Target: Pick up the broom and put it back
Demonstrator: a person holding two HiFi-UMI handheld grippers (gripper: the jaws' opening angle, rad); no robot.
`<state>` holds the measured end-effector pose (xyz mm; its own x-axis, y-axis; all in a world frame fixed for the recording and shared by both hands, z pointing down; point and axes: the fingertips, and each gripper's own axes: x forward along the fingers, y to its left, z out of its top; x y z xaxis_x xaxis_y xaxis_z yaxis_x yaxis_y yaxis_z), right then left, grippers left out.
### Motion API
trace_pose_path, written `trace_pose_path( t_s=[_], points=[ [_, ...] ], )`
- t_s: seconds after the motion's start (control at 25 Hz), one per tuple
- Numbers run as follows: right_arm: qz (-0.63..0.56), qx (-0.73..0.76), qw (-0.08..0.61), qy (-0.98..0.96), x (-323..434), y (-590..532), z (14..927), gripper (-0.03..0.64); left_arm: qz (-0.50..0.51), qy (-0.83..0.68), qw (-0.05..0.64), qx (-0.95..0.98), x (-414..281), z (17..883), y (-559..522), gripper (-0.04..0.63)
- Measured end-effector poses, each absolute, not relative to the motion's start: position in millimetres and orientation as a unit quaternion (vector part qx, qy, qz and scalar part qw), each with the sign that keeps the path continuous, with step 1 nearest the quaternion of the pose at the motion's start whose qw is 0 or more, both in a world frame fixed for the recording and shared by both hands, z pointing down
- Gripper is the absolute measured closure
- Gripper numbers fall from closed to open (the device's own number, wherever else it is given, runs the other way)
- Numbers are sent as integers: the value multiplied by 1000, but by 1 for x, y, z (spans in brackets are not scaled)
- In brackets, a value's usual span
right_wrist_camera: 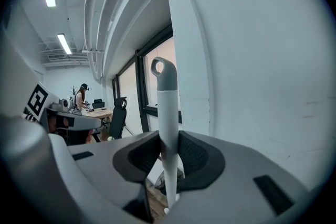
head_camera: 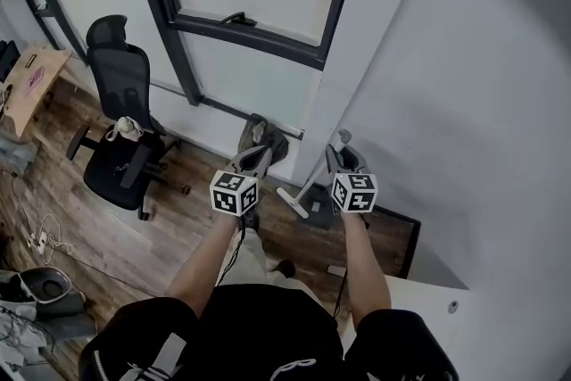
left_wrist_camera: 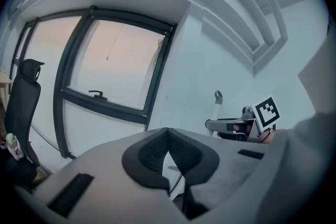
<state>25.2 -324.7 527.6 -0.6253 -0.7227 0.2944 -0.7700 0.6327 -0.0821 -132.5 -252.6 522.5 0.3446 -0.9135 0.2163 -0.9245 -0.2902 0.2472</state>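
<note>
The broom has a white handle (right_wrist_camera: 168, 113) that ends in a grey hanging loop. My right gripper (right_wrist_camera: 169, 140) is shut on this handle just below the loop and holds it upright, close to the white wall. In the head view the handle (head_camera: 319, 178) slants down from my right gripper (head_camera: 342, 149) to the white broom head (head_camera: 293, 201) near the floor. To its left, at about the same height, my left gripper (head_camera: 257, 143) is raised. Its pads (left_wrist_camera: 152, 152) meet at the tips with nothing between them. From there I see the broom's loop (left_wrist_camera: 218, 98) above the right gripper (left_wrist_camera: 231, 126).
A black office chair (head_camera: 120, 138) stands on the wood floor to the left, below a dark-framed window (head_camera: 250, 22). A white pillar and wall (head_camera: 401, 58) fill the right. A wooden desk (head_camera: 31, 80) and floor cables (head_camera: 45, 241) lie far left. A person (right_wrist_camera: 81, 96) stands at a distant desk.
</note>
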Motion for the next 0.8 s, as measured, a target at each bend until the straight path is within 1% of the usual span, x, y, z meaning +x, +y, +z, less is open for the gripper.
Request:
trace_pose_path(
  t_s=[0.36,0.8],
  points=[
    [81,410,80,-905,47,-314,469,502,-4,-556,151,817,-120,484,-247,578],
    [68,416,72,-904,65,-306,446,500,-1,-544,142,827,-107,470,-249,578]
  ],
)
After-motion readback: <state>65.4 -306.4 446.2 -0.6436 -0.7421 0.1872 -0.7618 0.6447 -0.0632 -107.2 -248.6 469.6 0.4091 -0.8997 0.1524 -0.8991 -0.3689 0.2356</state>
